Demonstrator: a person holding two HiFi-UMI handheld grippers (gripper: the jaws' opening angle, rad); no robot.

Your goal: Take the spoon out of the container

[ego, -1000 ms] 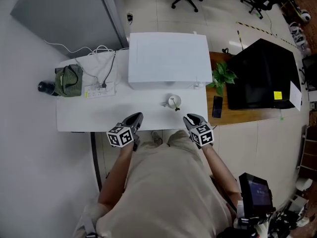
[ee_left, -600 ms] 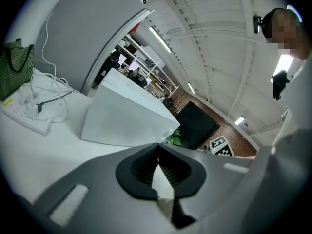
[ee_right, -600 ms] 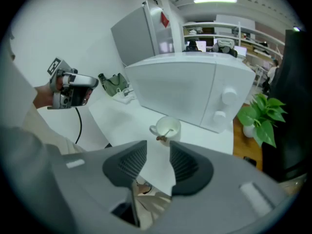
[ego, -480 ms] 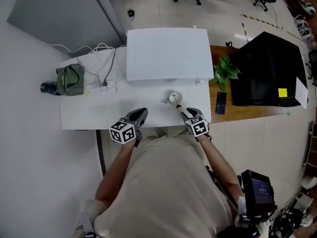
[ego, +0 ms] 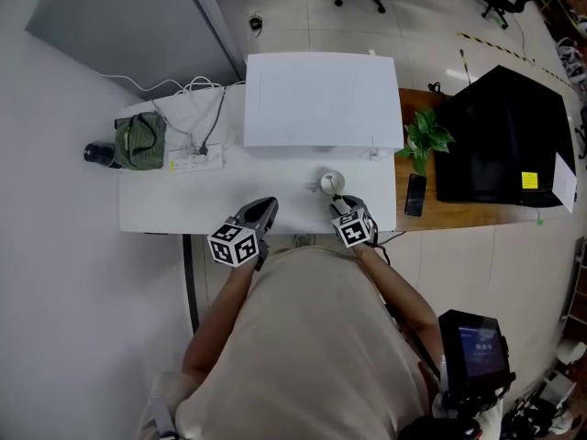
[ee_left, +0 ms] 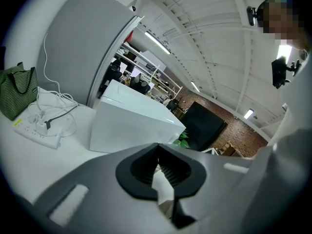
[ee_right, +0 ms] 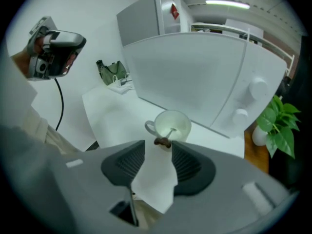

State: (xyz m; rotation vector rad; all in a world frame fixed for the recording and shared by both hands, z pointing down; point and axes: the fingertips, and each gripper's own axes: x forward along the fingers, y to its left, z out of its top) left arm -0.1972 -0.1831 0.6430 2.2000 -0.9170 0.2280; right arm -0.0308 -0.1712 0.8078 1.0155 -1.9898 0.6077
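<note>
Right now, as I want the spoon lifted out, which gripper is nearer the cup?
Right. The right gripper sits just short of the cup, jaws opening with the tip of the spoon between them. The left gripper hangs off to the cup's left.

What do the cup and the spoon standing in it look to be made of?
The cup is likely glazed ceramic: white, smooth, with a thick rim, a loop handle and a soft sheen, though plastic cannot be ruled out. The spoon has a thin pale stem, possibly metal, ending in a dark brown tip that looks like wood or plastic; it is too small to be sure.
</note>
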